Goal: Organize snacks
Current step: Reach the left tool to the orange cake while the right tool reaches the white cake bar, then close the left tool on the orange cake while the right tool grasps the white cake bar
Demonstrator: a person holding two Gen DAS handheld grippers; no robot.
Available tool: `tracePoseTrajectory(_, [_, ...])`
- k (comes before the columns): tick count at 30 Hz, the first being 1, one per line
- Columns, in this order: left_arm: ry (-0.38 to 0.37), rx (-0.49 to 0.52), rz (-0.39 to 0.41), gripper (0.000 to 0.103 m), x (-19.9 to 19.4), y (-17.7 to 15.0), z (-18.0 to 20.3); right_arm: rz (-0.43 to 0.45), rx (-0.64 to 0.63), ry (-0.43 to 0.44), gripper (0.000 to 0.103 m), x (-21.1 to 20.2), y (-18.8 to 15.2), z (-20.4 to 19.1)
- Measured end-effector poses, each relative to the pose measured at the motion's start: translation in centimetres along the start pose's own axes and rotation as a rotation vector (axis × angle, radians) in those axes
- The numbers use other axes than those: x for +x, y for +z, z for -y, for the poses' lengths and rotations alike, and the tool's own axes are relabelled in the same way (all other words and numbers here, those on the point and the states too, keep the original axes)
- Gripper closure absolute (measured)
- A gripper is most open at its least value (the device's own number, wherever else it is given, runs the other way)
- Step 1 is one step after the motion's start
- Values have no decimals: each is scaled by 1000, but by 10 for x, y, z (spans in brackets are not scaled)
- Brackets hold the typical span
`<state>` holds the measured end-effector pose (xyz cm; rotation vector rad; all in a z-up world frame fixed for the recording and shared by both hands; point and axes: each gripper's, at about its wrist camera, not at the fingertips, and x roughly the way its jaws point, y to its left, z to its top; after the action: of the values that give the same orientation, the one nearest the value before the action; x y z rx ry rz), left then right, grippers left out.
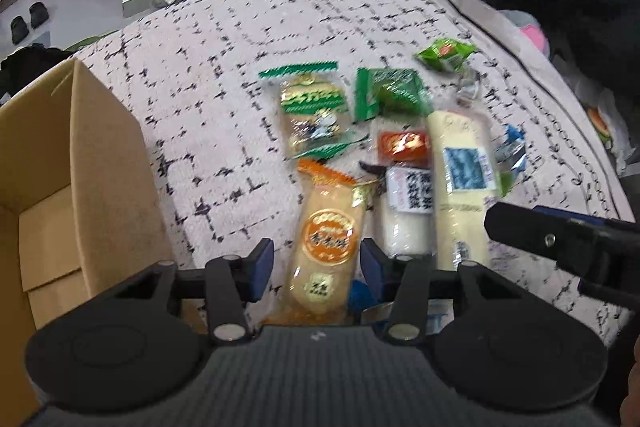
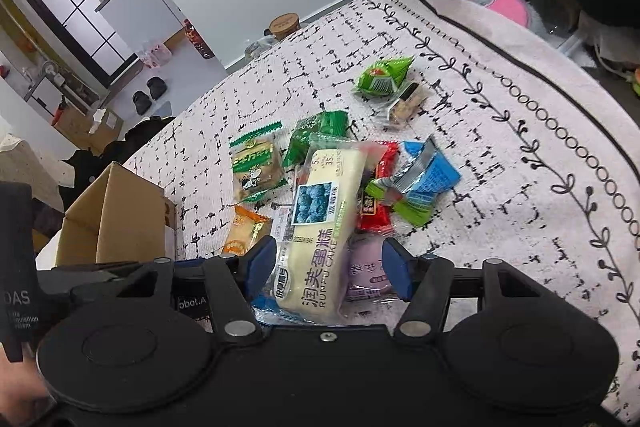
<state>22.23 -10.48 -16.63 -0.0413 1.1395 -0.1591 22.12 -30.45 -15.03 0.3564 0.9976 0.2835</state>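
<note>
A heap of wrapped snacks lies at centre frame on a white cloth (image 1: 224,39) printed with black dashes. In the left wrist view, the orange-labelled cracker pack (image 1: 326,247) runs lengthwise between the blue pads of the left gripper (image 1: 318,269); gaps show on both sides, so the jaws are narrow but not pressing. Just right of it lie a white packet (image 1: 404,211) and the long cream cake bar (image 1: 460,179). In the right wrist view that cake bar (image 2: 320,227) sits between the fingers of the right gripper (image 2: 330,269), the left pad close to the wrapper, the right pad clear with a purple packet (image 2: 366,275) in the gap; no grip is visible. An open cardboard box (image 1: 48,187) stands at the left edge, a bare strip of cloth between it and the heap. Beyond the snacks the cloth is open up to its far edge.
</note>
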Motion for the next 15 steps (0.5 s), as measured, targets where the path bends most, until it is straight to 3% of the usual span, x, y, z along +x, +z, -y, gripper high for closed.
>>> tracePoseTrajectory(9, [26,-33,-33,55,14,-4,-8,-33,-6,-16,45,19,1,-6])
tracePoseTrajectory(13, [37,-30,-30,55,18,-4,-5,-54,-9,-39,51,28,-1,-6])
tracePoseTrajectory(15, [37,-42,-24,65,18,-3,-6,-60,-27,-47,60,30,-2,-9])
